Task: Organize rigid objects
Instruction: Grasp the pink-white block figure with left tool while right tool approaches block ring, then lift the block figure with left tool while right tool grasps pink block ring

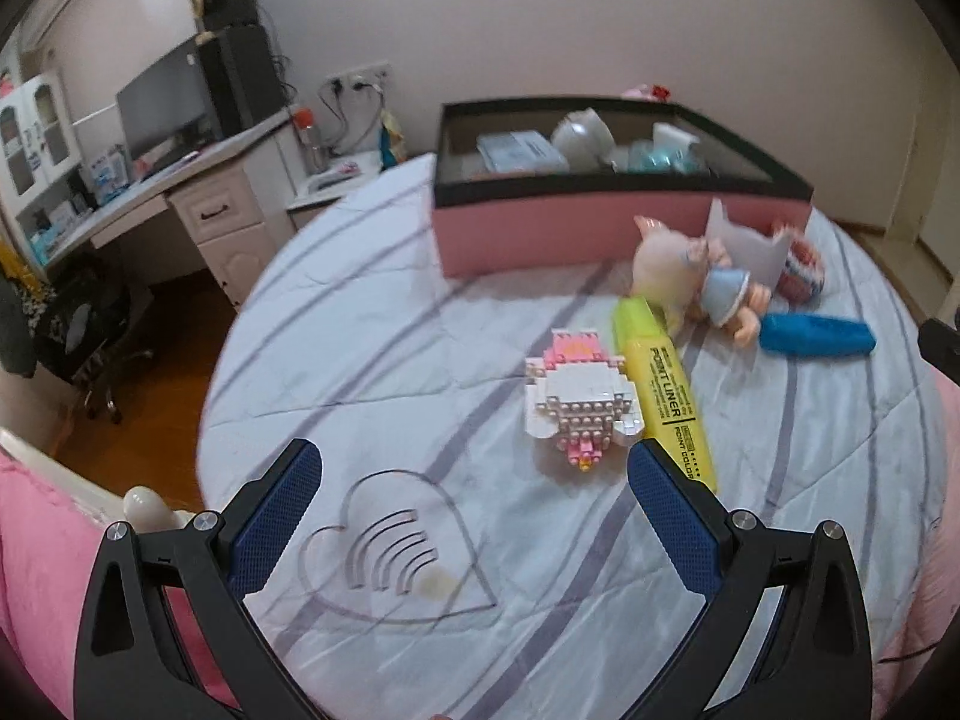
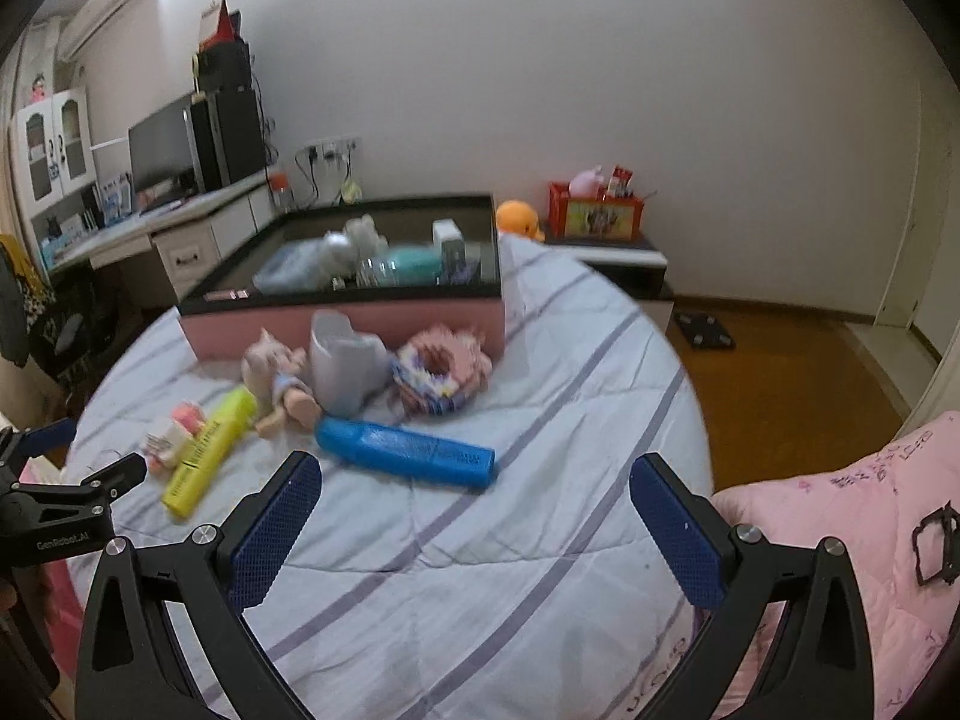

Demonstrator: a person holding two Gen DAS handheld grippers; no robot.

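Both tongs spread, empty: left tongs behind brick figure; right tongs behind blue marker.

Dim, soft indoor light, bright glare top left in right wrist view. Strong fisheye bend with dark vignette corners. Mild motion blur on far objects; shadows faint, colours slightly washed, pinkish.

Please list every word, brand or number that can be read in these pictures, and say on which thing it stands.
"POINT LINER" and "POINT COLOR": on the yellow highlighter.
"GenRobot.AI": on the left gripper, seen from the right wrist.
Print on the blue marker: blurred, unreadable.
Writing on the pink quilt: unreadable.
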